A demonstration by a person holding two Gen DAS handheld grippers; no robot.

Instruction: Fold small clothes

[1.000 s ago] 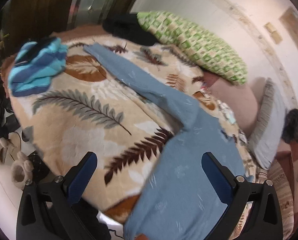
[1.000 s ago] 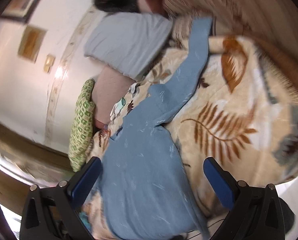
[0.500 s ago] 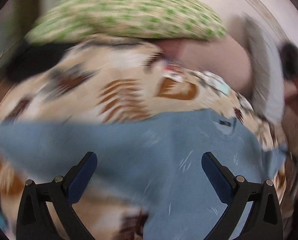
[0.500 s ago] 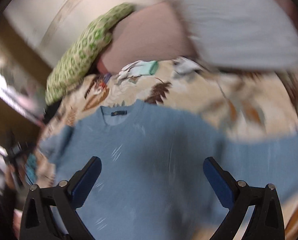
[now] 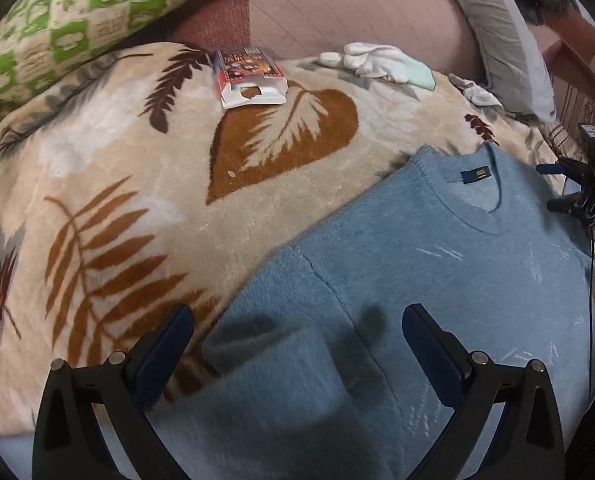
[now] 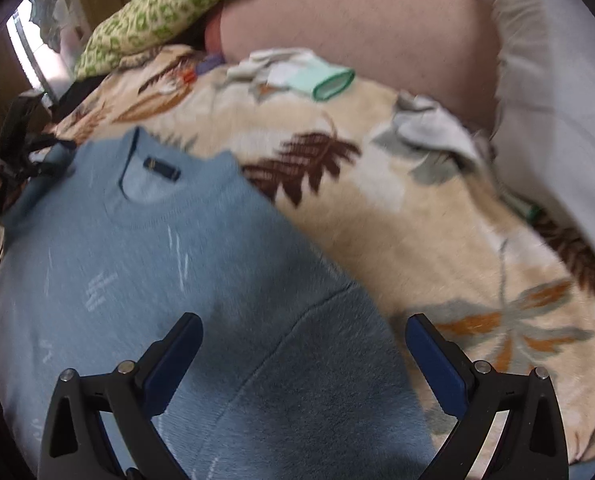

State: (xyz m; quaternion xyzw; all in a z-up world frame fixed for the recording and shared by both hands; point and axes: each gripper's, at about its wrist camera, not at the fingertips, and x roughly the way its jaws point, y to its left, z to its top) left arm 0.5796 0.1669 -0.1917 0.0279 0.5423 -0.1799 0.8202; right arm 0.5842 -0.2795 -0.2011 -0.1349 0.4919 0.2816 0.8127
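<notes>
Blue fuzzy knit fills the near ground: our left gripper [image 5: 297, 344] hangs spread wide over the sweater [image 5: 437, 280] at its shoulder seam, grasping nothing. Our right gripper [image 6: 303, 344] is likewise spread, empty, above the other shoulder. The sweater lies flat, collar far, on the leaf-print blanket [image 5: 137, 184]. Farther off we see a small carton [image 5: 251, 78] and white gloves [image 5: 373, 60].
</notes>
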